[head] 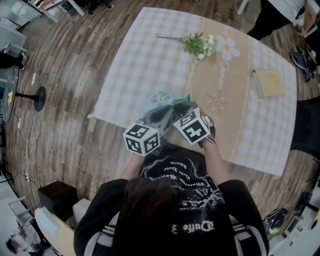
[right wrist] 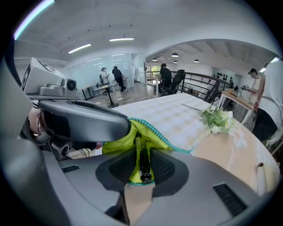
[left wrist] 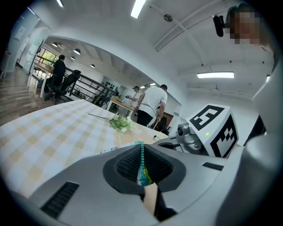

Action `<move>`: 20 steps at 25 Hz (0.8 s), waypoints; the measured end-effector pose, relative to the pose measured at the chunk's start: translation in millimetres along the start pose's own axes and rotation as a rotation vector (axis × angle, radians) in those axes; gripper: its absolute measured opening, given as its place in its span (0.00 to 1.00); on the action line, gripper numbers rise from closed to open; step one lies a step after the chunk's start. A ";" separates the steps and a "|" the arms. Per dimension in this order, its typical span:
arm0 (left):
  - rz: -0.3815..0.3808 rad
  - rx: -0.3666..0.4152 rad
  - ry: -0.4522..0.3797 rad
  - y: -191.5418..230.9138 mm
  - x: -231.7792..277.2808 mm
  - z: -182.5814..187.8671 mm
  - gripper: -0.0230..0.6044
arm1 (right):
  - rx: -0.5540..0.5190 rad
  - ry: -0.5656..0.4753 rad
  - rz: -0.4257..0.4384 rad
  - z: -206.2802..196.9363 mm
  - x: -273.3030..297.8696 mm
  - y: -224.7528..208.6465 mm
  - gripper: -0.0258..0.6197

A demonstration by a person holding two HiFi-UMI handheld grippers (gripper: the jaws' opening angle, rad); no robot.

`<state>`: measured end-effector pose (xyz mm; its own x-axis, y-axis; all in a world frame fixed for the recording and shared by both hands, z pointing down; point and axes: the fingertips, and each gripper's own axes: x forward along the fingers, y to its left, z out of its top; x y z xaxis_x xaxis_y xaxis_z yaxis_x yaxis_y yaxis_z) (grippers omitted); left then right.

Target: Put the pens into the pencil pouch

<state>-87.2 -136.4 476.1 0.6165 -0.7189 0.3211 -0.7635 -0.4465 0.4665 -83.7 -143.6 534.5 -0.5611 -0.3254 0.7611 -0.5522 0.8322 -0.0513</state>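
Observation:
The pencil pouch [head: 169, 101] lies at the table's near edge, pale blue with a teal zipper and yellow-green lining [right wrist: 118, 144]. My left gripper [head: 164, 114] is shut on the pouch's zipper edge [left wrist: 142, 153], the teal teeth pinched between its pads [left wrist: 128, 167]. The right gripper [right wrist: 140, 155] points down into the open mouth of the pouch. A black pen [right wrist: 143, 167] lies lengthwise between its pads, tip inside the pouch. A thin strip of lining shows beside the pen, so the pads stand slightly apart from it. The left gripper's body [right wrist: 84, 121] holds the pouch's mouth up just to the left.
A sprig of white flowers [head: 200, 45] lies at the table's far side, a tan notebook [head: 270, 82] at the right. The checked tablecloth [head: 145, 60] ends right at my grippers. A person [head: 272, 15] stands beyond the far corner. A floor stand [head: 37, 97] is at the left.

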 end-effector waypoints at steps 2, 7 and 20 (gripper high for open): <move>0.011 -0.004 -0.004 2.5 -1.4 1.4 0.09 | 0.009 -0.015 -0.002 1.3 -1.7 -0.1 0.22; 0.018 -0.013 -0.016 5.7 -2.4 2.8 0.09 | 0.002 -0.045 -0.006 4.4 -9.3 -0.5 0.31; 0.040 -0.006 -0.015 13.7 21.6 18.2 0.09 | 0.041 -0.215 -0.088 14.4 -48.0 -38.6 0.41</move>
<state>-87.9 -167.7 474.4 0.5828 -0.7438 0.3273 -0.7861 -0.4141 0.4589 -44.3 -166.6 490.6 -0.6258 -0.4881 0.6084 -0.6273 0.7785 -0.0206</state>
